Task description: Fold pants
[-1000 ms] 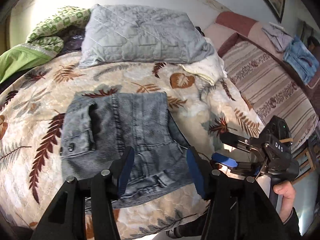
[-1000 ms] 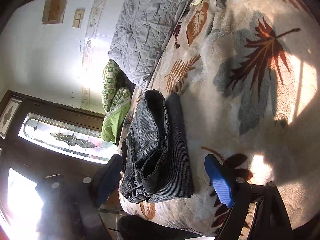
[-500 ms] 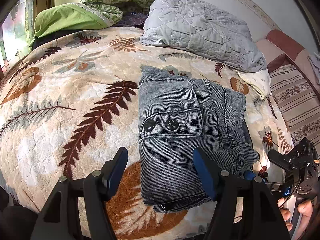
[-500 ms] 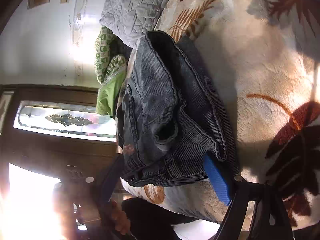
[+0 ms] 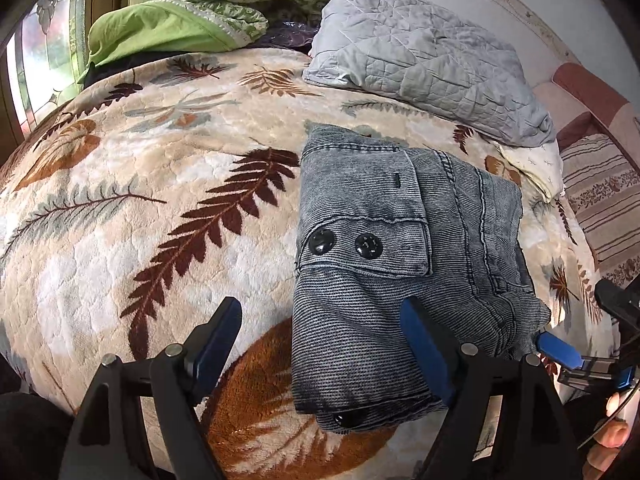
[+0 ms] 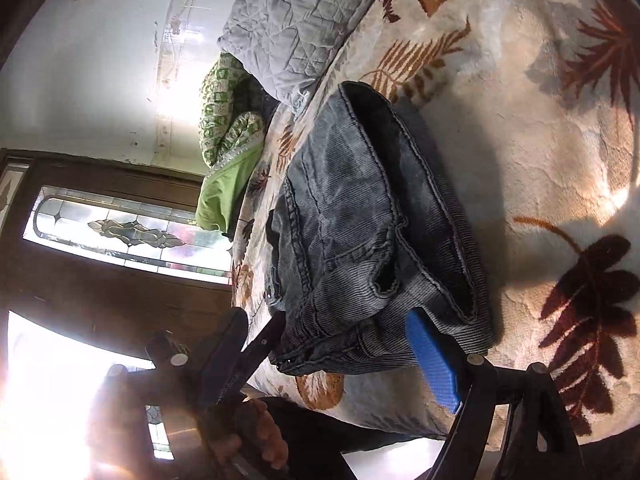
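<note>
The grey-blue denim pants (image 5: 384,264) lie folded in a compact stack on the leaf-print blanket (image 5: 132,216), a flap with two black buttons on top. My left gripper (image 5: 324,344) is open at the stack's near left corner, its right finger over the denim. My right gripper (image 6: 332,356) is open at the stack's near right end; it also shows in the left wrist view (image 5: 580,328). In the right wrist view the pants (image 6: 360,232) show their layered folds.
A grey quilted pillow (image 5: 424,56) and green bedding (image 5: 168,28) lie at the head of the bed. A striped sofa (image 5: 604,196) stands to the right. A wooden door with stained glass (image 6: 108,232) is beyond the bed's left side.
My left gripper has swung to the pants' left corner. My right gripper has moved in close to the stack's end. Both stayed open; the pants have not moved.
</note>
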### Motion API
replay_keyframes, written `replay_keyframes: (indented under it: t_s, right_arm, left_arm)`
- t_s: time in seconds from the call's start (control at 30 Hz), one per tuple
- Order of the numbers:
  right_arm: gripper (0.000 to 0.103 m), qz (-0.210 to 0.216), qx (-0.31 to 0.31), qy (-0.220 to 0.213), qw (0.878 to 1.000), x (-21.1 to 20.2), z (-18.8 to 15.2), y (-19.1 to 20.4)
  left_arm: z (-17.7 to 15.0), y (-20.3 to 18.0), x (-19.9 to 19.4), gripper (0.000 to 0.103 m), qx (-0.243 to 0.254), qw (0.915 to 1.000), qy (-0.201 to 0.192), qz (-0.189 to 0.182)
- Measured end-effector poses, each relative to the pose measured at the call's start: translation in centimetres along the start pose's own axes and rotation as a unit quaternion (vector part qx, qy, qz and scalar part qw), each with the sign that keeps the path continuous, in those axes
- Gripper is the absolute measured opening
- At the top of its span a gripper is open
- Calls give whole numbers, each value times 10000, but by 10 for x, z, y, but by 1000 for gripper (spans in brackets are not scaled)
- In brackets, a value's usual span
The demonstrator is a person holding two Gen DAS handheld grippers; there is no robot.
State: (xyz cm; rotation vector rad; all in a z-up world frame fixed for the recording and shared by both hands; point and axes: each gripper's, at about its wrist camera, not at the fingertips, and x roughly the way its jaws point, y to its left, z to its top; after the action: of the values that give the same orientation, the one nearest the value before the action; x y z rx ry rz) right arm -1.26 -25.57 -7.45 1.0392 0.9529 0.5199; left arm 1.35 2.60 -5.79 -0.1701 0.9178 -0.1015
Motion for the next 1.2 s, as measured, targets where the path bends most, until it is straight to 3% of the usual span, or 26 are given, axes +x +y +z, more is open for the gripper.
replay_keyframes:
  t_s: [0.27, 0.57, 0.6, 0.67, 0.7, 0.73, 0.77, 0.87, 1.1, 1.13, 1.2]
  right_arm:
    - [83, -308, 260, 149, 9991, 24, 8, -1]
    - [83, -547, 306, 40, 9980, 32, 19, 3]
    - [80, -602, 358, 74, 9975, 35, 20, 0]
    - [53, -924, 262, 35, 9954, 37, 21, -1]
    - [28, -1178, 144, 26, 9929, 36, 21, 1]
    - [15, -1339, 17, 24, 9910, 35, 20, 3]
    - [10, -1451, -119, 38, 9893, 34, 19, 6]
    - [8, -1712, -604, -48, 9834, 28, 14, 25]
    - [8, -1910, -1461, -560, 9690, -3, -8, 71]
    - [8, -1996, -1490, -562, 9669, -3, -11, 67]
    - [8, -2198, -1384, -376, 9649, 10, -12, 44]
  left_arm:
    - [0, 2, 1, 82, -62, 10000, 25, -57]
    - [-1, 4, 3, 82, -124, 9998, 65, -155]
    - [0, 5, 3, 82, -142, 9997, 73, -179]
    - [1, 8, 2, 82, -205, 9995, 98, -236]
    - [1, 10, 1, 82, -249, 9993, 111, -267]
    - [2, 10, 0, 82, -291, 9991, 124, -294]
    - [3, 11, -1, 82, -301, 9990, 133, -309]
    - [6, 11, -10, 82, -274, 9993, 91, -248]
    - [22, 13, -55, 85, -351, 9975, -617, -42]
    - [21, 11, -48, 87, -238, 9983, -536, 43]
    - [12, -1, -19, 87, 126, 9993, -17, 359]
